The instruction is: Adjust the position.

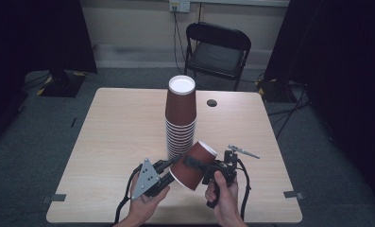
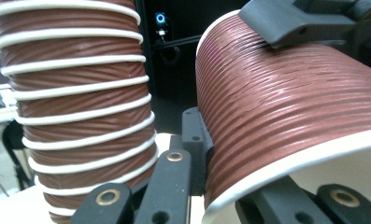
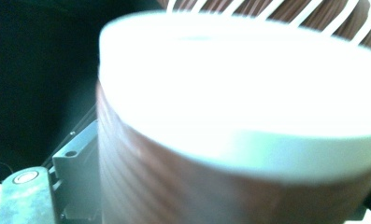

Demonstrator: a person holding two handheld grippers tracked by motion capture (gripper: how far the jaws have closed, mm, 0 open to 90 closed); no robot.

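The left gripper (image 1: pixel 168 171) is sitting low at the near edge of the table (image 1: pixel 119 132), its jaws pinched together on the rim of the loose cup (image 1: pixel 193 164), as the left gripper view shows: one jaw is lying against the ribbed wall, the other seems to be tucked inside the mouth. That cup is being held in the air just in front of the stack (image 1: pixel 180 118), close to its lower rims but not touching them as far as I can tell. It is lying tilted, its long axis running from near-left to far-right, mouth pointing down toward the person's left hand (image 1: pixel 145 201) and its base lifted up and away to the right. The right gripper (image 1: pixel 197 165) is clamping the cup across its body, jaws spread wide round the wall. So one cup is looking freed or fetched, and both grippers are sharing it; I judge it is yet to be turned upside down and set on the stack, or carried off, and which of the two I cannot say. The stack itself is standing upright, mouths down, mid-table.
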